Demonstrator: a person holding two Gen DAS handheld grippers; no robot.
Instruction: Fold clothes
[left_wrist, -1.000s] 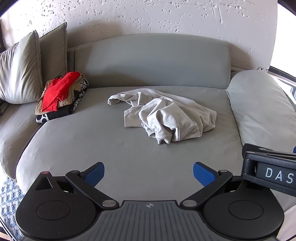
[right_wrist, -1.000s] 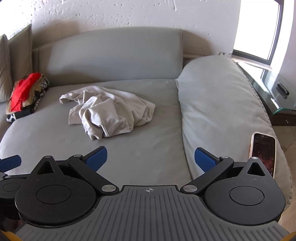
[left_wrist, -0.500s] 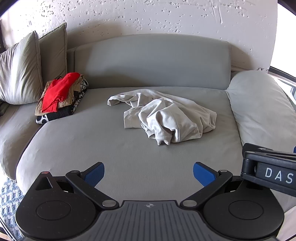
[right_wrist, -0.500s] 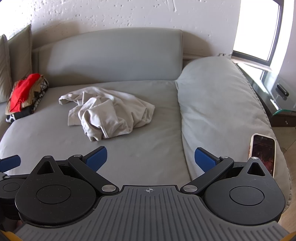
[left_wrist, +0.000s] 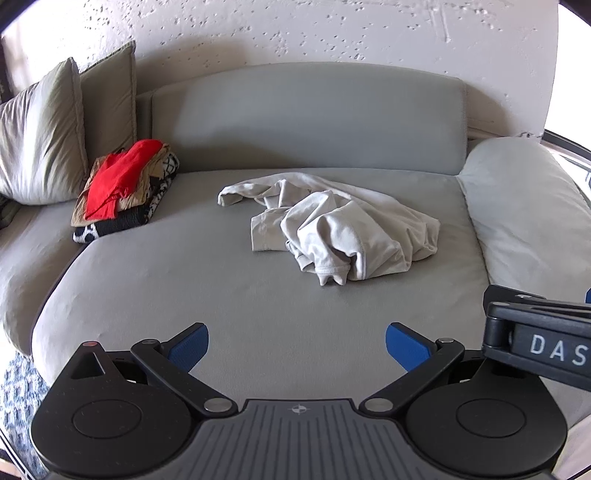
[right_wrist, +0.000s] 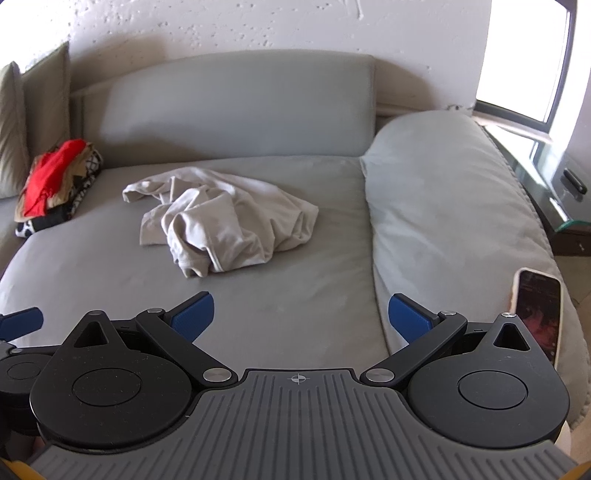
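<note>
A crumpled pale beige garment (left_wrist: 332, 225) lies in a heap on the grey sofa seat (left_wrist: 184, 280); it also shows in the right wrist view (right_wrist: 225, 221). My left gripper (left_wrist: 297, 345) is open and empty, hovering over the seat's front part, well short of the garment. My right gripper (right_wrist: 301, 319) is open and empty, also in front of the garment and to its right. The right gripper's body (left_wrist: 539, 339) shows at the right edge of the left wrist view.
A stack of folded clothes topped with red cloth (left_wrist: 122, 184) sits at the seat's back left, next to two cushions (left_wrist: 40, 136). A large grey bolster (right_wrist: 450, 206) bounds the right side. A phone (right_wrist: 537, 310) lies on its front end. A glass side table (right_wrist: 554, 184) stands beyond.
Both grippers have crept slightly toward the garment; it sits a little lower in both views. Nothing was grasped or released.
</note>
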